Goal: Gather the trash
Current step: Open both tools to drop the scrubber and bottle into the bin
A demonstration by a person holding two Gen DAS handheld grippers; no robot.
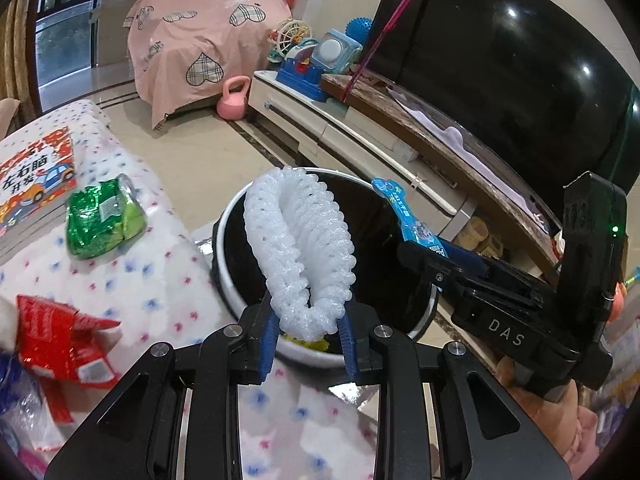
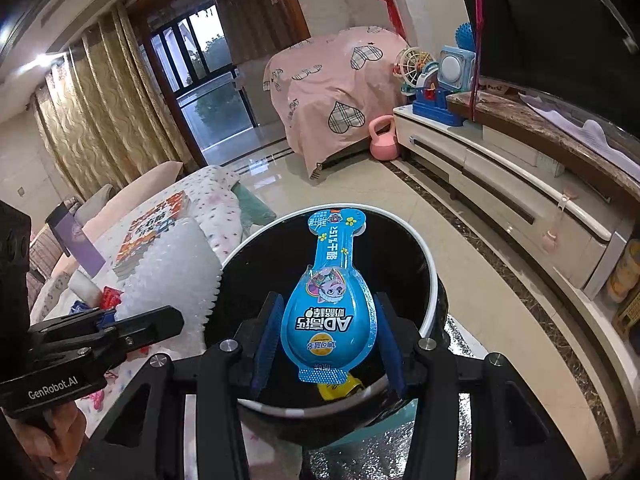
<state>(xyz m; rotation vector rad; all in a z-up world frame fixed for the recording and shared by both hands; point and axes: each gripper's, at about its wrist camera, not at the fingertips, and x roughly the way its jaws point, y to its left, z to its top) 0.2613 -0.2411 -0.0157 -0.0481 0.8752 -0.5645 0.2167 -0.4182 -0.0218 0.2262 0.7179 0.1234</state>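
My left gripper (image 1: pixel 310 326) is shut on a white foam fruit net (image 1: pixel 298 252) and holds it over the near rim of a round trash bin (image 1: pixel 228 220) with a white rim and black inside. My right gripper (image 2: pixel 330 330) is shut on a blue spoon-shaped snack wrapper (image 2: pixel 330 308) and holds it above the same bin (image 2: pixel 430 280). The wrapper also shows in the left wrist view (image 1: pixel 404 212), and the foam net in the right wrist view (image 2: pixel 168 272). Yellow trash (image 2: pixel 340 390) lies at the bin's bottom. A green wrapper (image 1: pixel 102 218) and a red wrapper (image 1: pixel 60 340) lie on the spotted cloth.
The spotted cloth (image 1: pixel 152 280) covers a table left of the bin, with a children's book (image 1: pixel 34 184) on it. A TV cabinet (image 2: pixel 520 184) with toys and a large TV (image 1: pixel 500 52) runs along the right. A pink kettlebell (image 1: pixel 234 100) stands on the tiled floor.
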